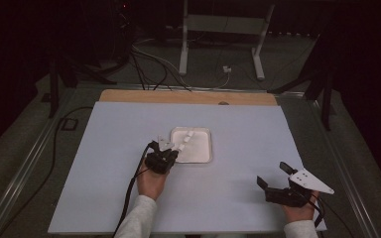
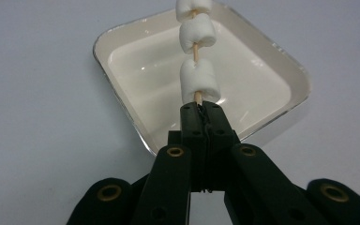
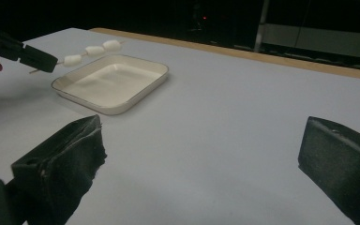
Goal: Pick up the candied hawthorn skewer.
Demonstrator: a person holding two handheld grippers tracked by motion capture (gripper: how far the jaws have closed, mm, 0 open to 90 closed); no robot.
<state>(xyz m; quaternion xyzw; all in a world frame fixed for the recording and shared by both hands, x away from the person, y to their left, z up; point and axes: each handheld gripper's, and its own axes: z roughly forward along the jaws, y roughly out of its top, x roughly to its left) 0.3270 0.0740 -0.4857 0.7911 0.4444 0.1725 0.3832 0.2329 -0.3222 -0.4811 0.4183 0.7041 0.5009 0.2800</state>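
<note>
Centrally, on the pale blue table (image 1: 104, 163) sits a white square tray (image 1: 204, 156). Left gripper (image 2: 201, 107), jaws clamped on the skewer (image 2: 197, 50) threaded with three marshmallows (image 2: 199, 80), holds it above the tray. Right gripper (image 1: 270, 176), jaws apart, holds nothing near the table's front right corner.

No legible text or labels anywhere

High view dim, grainy; room behind table black, table sheet (image 1: 228, 198) pale grey-blue, evenly lit from above. Soft shadows only. Left gripper view brighter, sharp on marshmallows (image 2: 198, 79); tray (image 2: 122, 89) glazed, small glints along rim. Right gripper view: near jaws blurred, dark; faint red light in background.
</note>
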